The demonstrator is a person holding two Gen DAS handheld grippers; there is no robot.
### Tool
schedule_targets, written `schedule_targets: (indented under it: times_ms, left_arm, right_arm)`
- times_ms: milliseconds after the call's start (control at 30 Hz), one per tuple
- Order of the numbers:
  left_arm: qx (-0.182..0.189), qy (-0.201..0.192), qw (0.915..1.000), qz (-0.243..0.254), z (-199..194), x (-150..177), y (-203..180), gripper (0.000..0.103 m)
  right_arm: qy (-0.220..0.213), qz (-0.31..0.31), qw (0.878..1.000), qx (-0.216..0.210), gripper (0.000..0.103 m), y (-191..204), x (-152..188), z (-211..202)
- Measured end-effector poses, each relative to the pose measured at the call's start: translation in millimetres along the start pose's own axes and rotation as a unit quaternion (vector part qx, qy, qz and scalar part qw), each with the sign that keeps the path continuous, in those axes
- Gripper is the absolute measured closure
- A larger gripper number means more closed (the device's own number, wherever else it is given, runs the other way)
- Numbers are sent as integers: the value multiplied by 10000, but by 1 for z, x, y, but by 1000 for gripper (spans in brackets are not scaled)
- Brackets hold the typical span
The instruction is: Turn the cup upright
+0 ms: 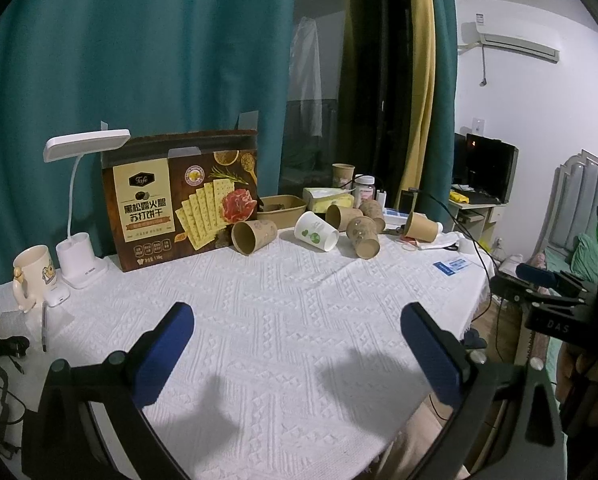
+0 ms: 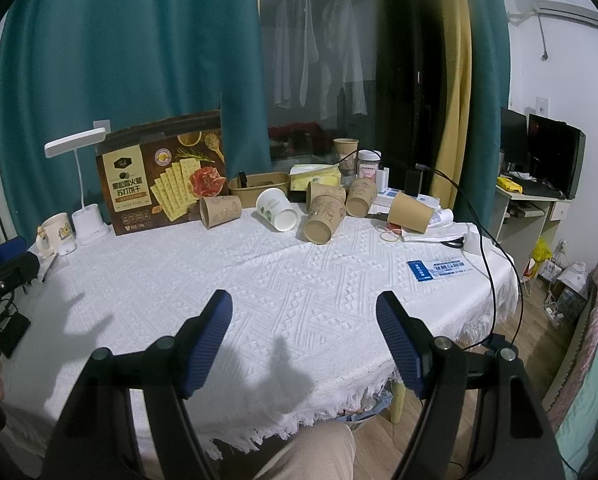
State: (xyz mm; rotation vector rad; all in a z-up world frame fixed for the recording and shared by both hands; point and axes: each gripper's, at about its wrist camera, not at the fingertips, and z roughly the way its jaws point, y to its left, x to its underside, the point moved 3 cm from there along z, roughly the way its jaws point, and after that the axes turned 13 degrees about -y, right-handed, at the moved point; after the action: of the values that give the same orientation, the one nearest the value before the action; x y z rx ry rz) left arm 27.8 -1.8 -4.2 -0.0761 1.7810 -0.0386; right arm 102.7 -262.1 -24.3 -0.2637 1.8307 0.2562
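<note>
Several paper cups lie on their sides at the far edge of the white tablecloth (image 1: pixel 299 320). A white cup (image 1: pixel 316 231) (image 2: pixel 277 209) lies between brown cups: one to the left (image 1: pixel 253 236) (image 2: pixel 219 211), a cluster to the right (image 1: pixel 362 237) (image 2: pixel 324 219), and one further right (image 1: pixel 420 227) (image 2: pixel 410 212). One brown cup (image 1: pixel 343 175) (image 2: pixel 345 152) stands upright behind them. My left gripper (image 1: pixel 297 320) is open and empty, well short of the cups. My right gripper (image 2: pixel 304 308) is open and empty, also over the near cloth.
A cracker box (image 1: pixel 183 200) (image 2: pixel 161 180), a desk lamp (image 1: pixel 81 216), and a mug (image 1: pixel 33 274) stand at the left. A brown tray (image 1: pixel 281 206), a tissue pack (image 1: pixel 327 198), a jar (image 1: pixel 364 188), cables, and a blue card (image 2: pixel 439 270) lie at the back and right.
</note>
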Motion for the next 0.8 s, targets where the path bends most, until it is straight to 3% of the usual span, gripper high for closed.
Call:
schedule_targets:
  times_ms: [800]
  left_arm:
    - [-1,-10,10000,19,-1,-2,-3,0]
  right_arm:
    - [-5,11,10000,-5,31,0,-2,1]
